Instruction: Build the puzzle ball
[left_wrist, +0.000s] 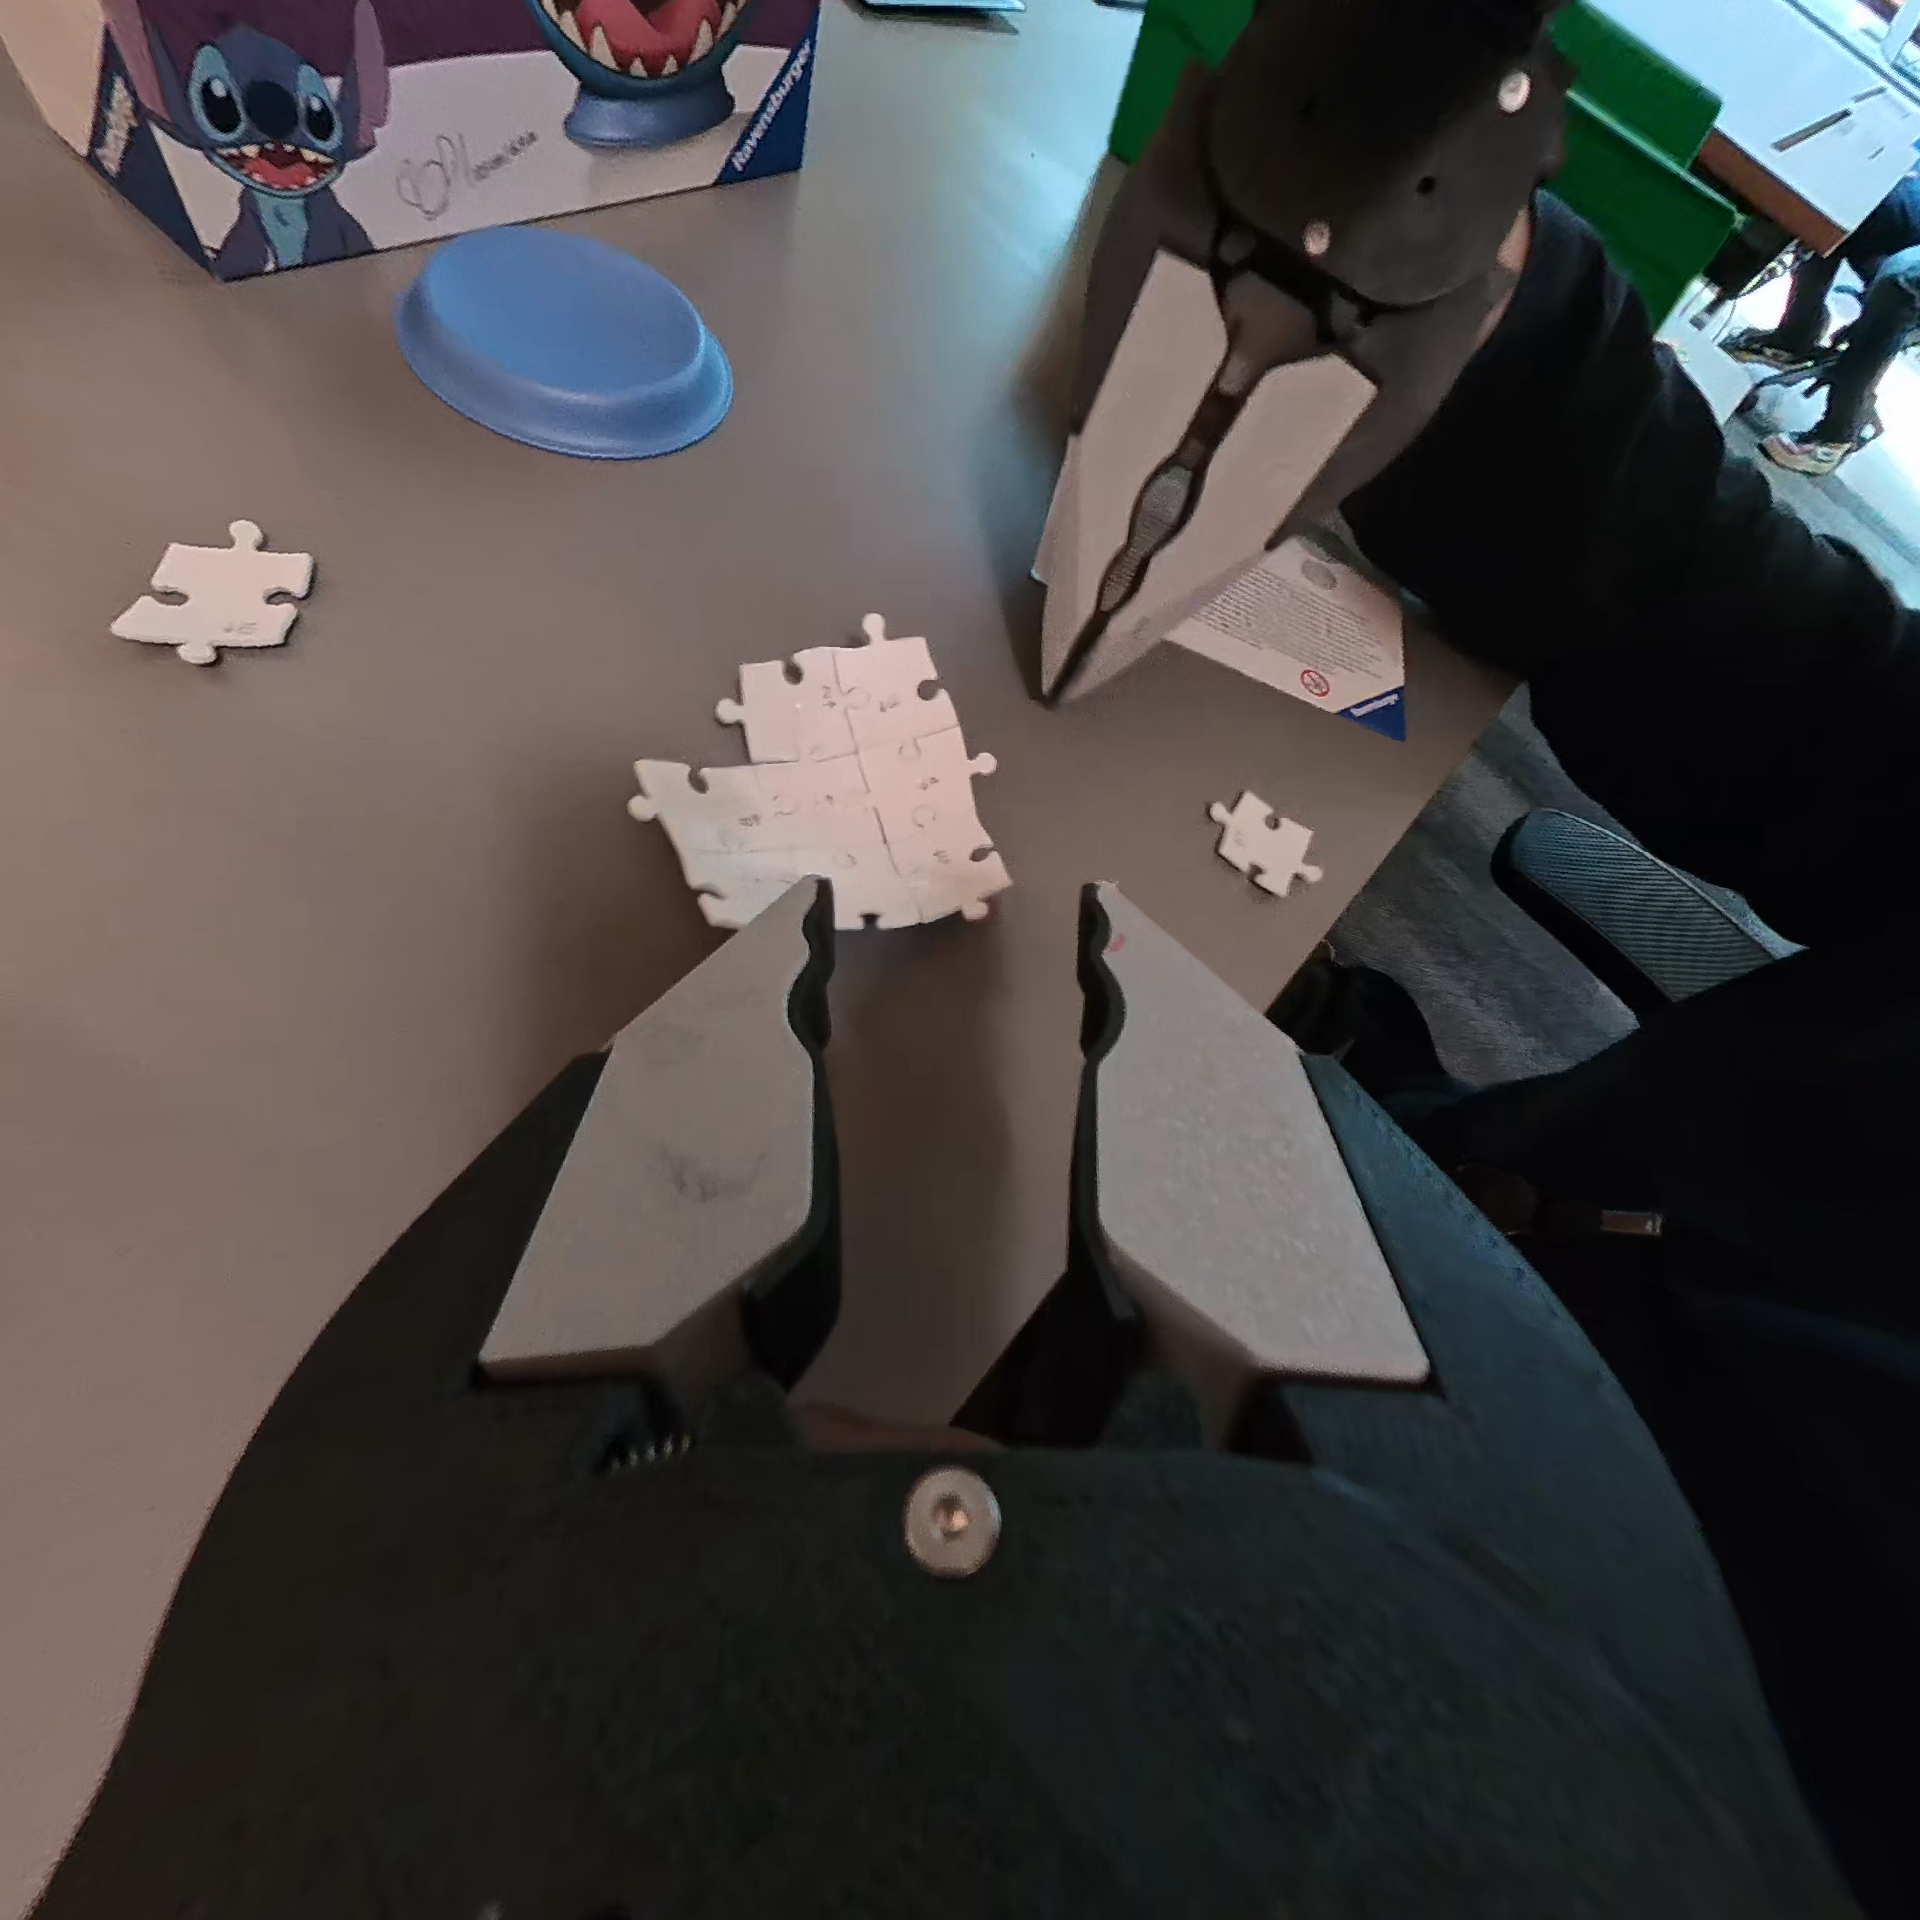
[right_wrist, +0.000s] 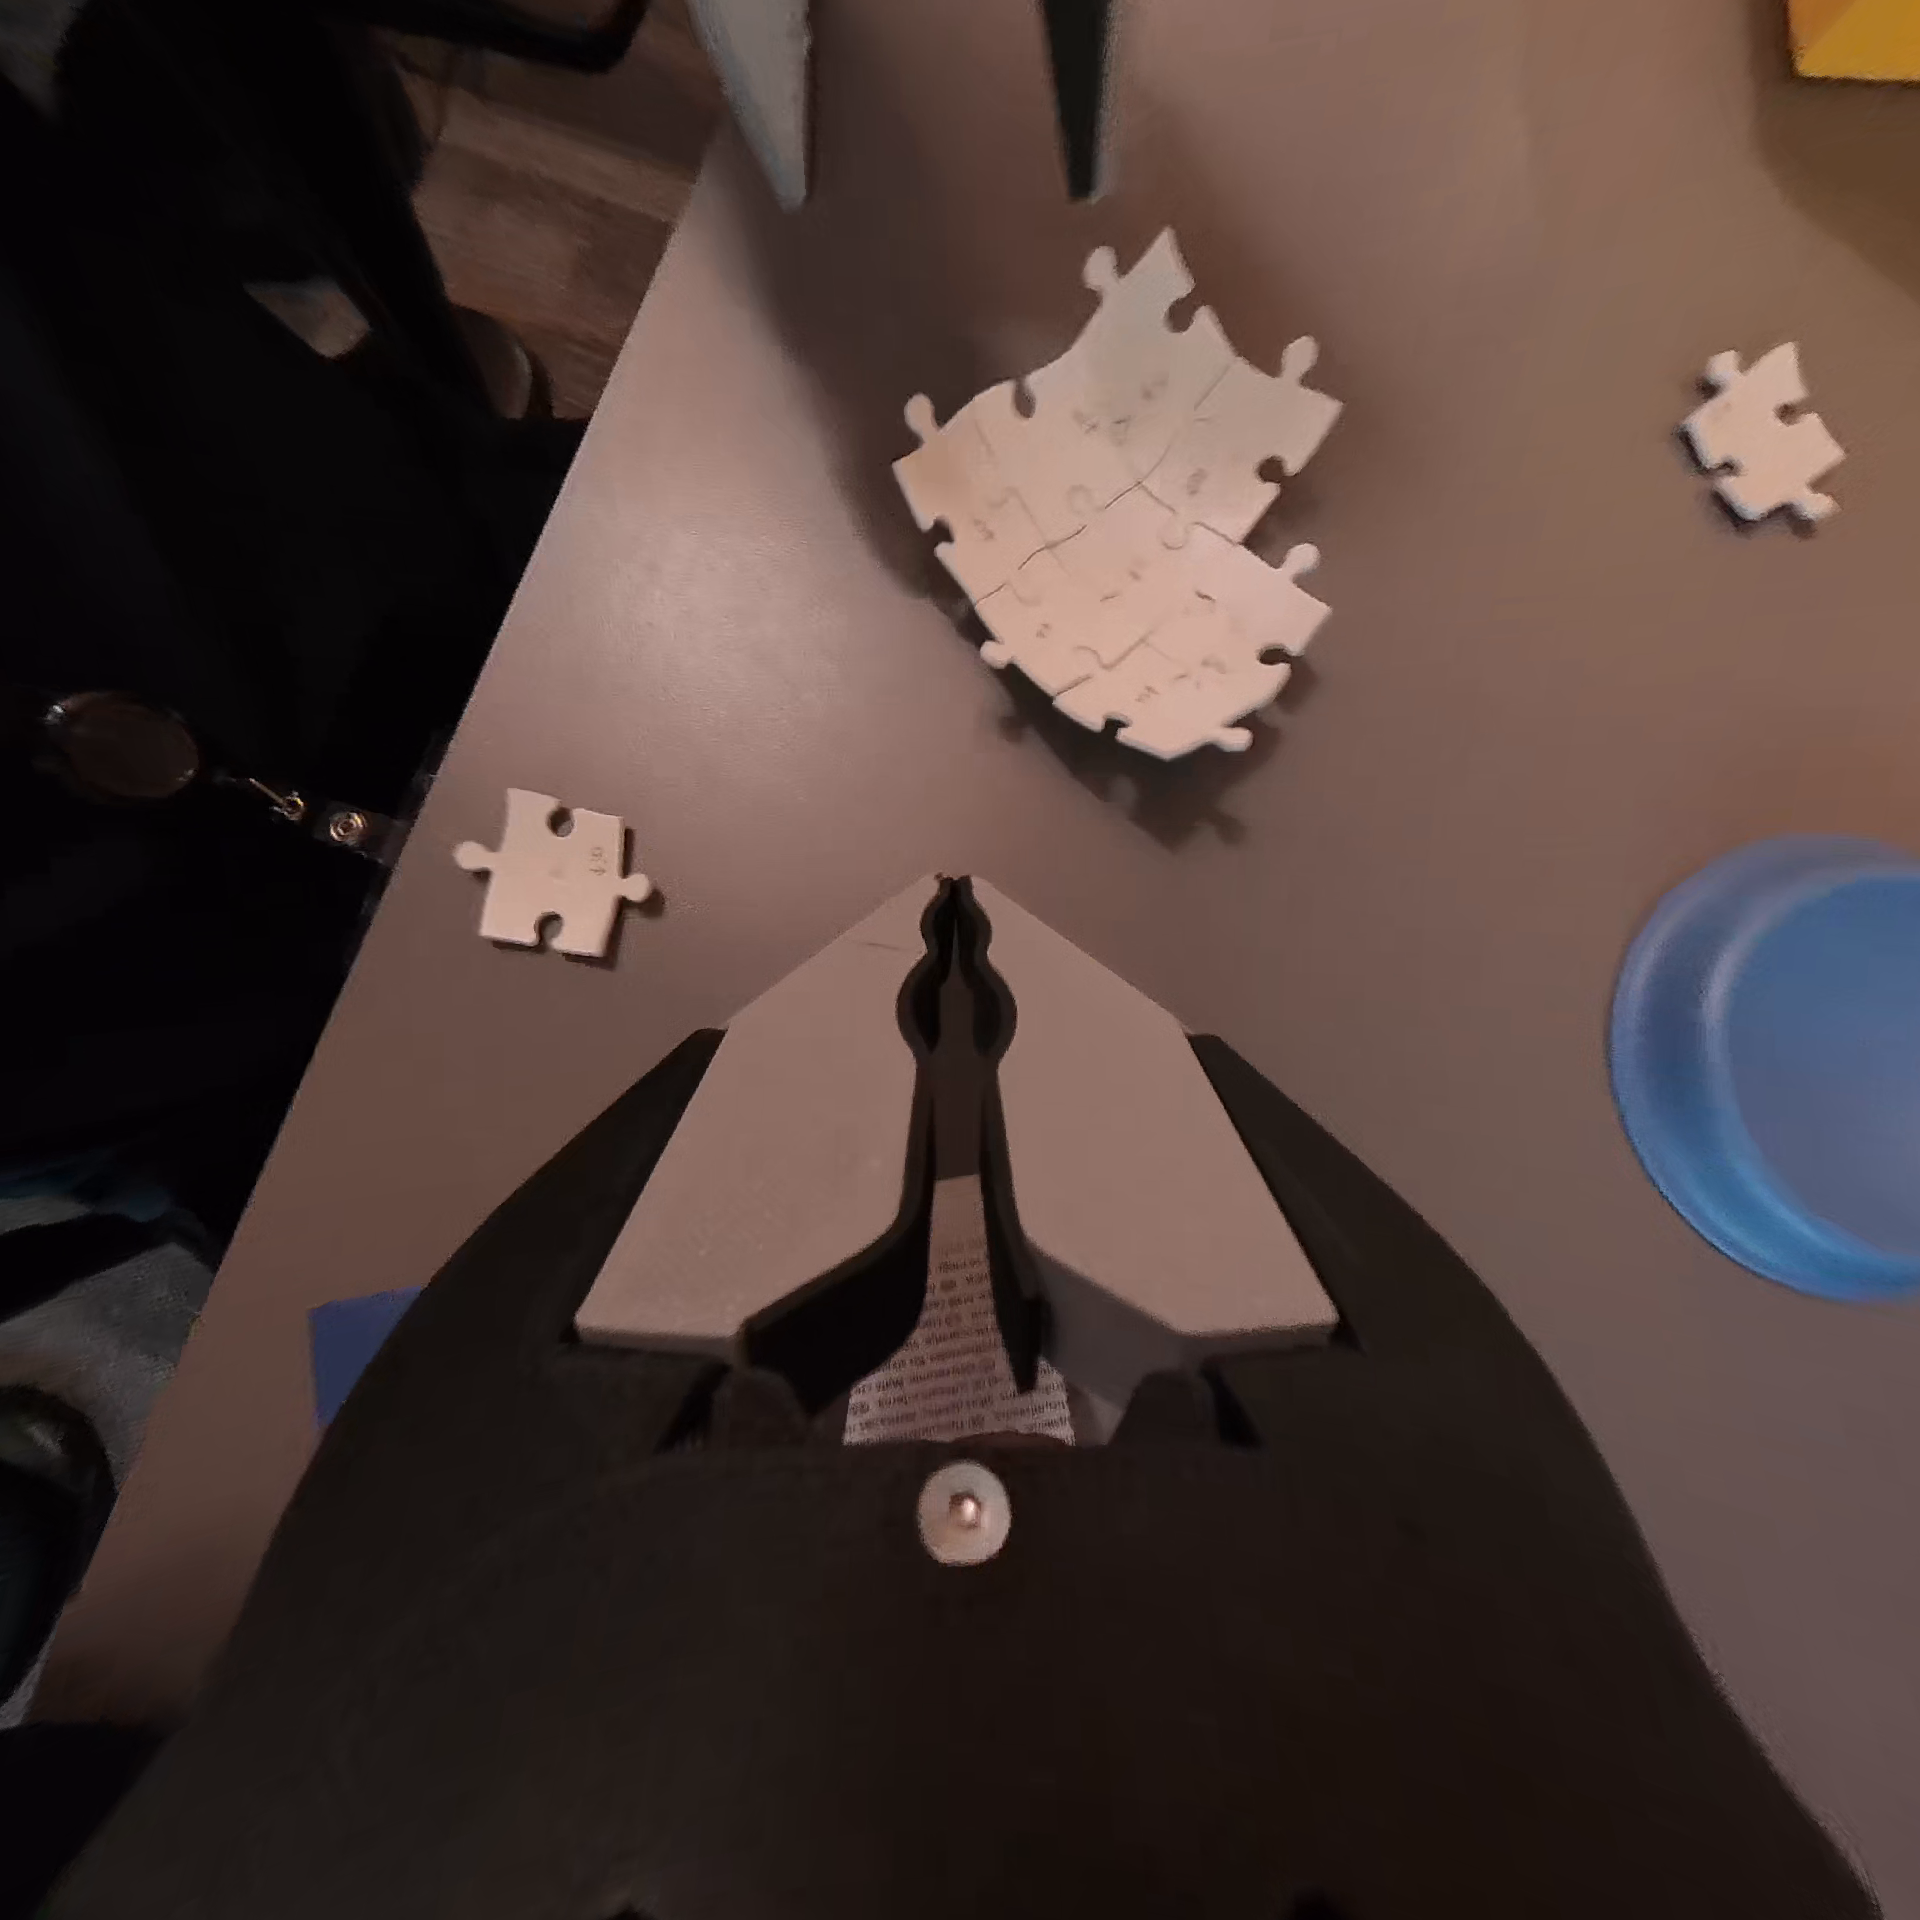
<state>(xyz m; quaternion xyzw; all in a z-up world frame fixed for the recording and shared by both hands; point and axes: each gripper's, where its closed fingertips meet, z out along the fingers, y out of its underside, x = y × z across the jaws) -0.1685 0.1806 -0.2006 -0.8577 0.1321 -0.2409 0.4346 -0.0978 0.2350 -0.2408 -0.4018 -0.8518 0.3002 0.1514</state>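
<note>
A curved patch of several joined white puzzle pieces (left_wrist: 831, 790) lies blank side up on the grey table (left_wrist: 312, 935). My left gripper (left_wrist: 956, 904) is open and holds nothing. It hovers just in front of the patch, and its left fingertip (left_wrist: 816, 904) overlaps the patch's near edge in the view. My right gripper (right_wrist: 954, 883) is shut, with its tips together over bare table. It also shows in the left wrist view (left_wrist: 1060, 675), to the right of the patch. The patch (right_wrist: 1117, 509) lies ahead of it to the right. One loose white piece (right_wrist: 556, 878) lies to its left.
A second loose piece (left_wrist: 213, 592) lies at the far left, and a third (left_wrist: 1262, 840) lies near the table's right edge. A blue round stand (left_wrist: 566, 338) and the puzzle box (left_wrist: 416, 114) are at the back. A printed leaflet (left_wrist: 1309, 634) lies under my right gripper. A person in dark clothes sits at the table's edge. Some 11 cm of space lies between my two pairs of fingers. The loose white piece (right_wrist: 556, 878) sits 8 cm or so from the ends of my right fingers. My left wrist view (left_wrist: 1269, 844) looks at it from another angle.
</note>
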